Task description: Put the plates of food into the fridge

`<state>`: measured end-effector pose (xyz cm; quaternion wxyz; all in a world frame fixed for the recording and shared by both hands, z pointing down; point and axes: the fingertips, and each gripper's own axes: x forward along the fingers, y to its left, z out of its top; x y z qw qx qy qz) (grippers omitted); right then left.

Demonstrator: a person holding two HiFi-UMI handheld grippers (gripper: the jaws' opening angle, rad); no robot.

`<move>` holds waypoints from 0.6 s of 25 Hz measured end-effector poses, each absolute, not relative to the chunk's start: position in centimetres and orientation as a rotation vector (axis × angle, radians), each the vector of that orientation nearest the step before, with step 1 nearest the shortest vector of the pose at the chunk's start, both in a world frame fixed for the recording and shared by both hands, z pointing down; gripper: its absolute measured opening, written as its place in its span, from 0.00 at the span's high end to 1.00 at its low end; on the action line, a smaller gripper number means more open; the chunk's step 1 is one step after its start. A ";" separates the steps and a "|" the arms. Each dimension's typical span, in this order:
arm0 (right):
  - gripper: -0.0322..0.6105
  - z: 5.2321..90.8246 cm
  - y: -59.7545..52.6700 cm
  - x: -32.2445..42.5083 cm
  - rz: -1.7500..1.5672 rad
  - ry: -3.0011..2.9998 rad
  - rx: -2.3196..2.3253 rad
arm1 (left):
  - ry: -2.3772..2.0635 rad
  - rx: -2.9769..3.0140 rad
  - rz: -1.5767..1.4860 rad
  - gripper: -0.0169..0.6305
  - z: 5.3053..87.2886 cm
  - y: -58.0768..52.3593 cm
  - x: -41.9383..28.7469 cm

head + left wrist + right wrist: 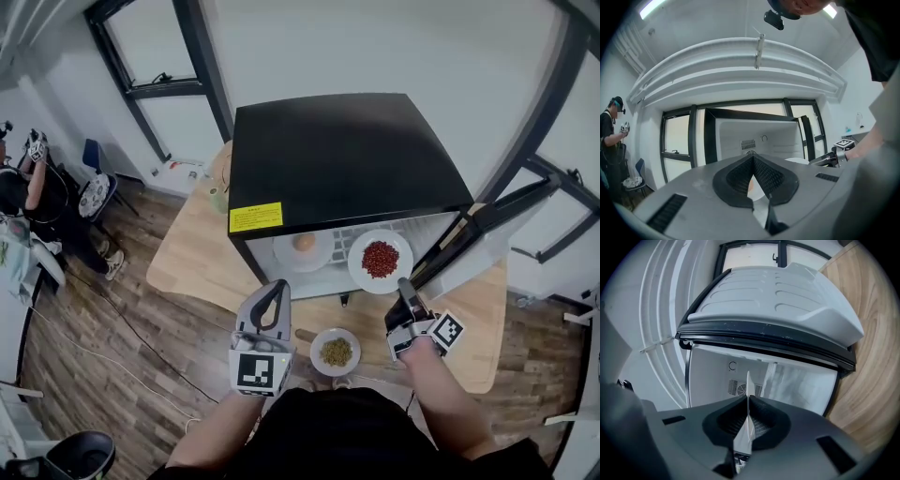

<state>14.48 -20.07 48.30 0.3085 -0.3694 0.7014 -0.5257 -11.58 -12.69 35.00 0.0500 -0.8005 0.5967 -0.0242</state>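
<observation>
Clenched, empty left gripper [277, 287], right gripper [404, 284] clamping rim of red-bean plate [360, 266], plate just ahead of it, at open fridge [337, 150]

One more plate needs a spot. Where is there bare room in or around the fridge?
Bare: the table left of the fridge, and its right front corner beyond the open door. Crowded: the shelf, where the plate with the orange item and the plate of red food in the right tongs sit side by side.
</observation>
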 end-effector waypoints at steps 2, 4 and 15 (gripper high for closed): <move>0.90 48.4 -21.1 14.3 -1.393 1.847 -0.998 | 1.830 -2.438 -0.050 0.97 34.7 -13.1 -11.5; 0.90 48.5 -22.2 14.2 -1.393 1.848 -1.023 | 1.854 -2.442 -0.038 0.97 34.6 -13.6 -11.6; 0.90 48.9 -26.4 12.7 -1.374 1.846 -1.129 | 1.888 -2.413 -0.054 0.97 34.6 -14.9 -12.3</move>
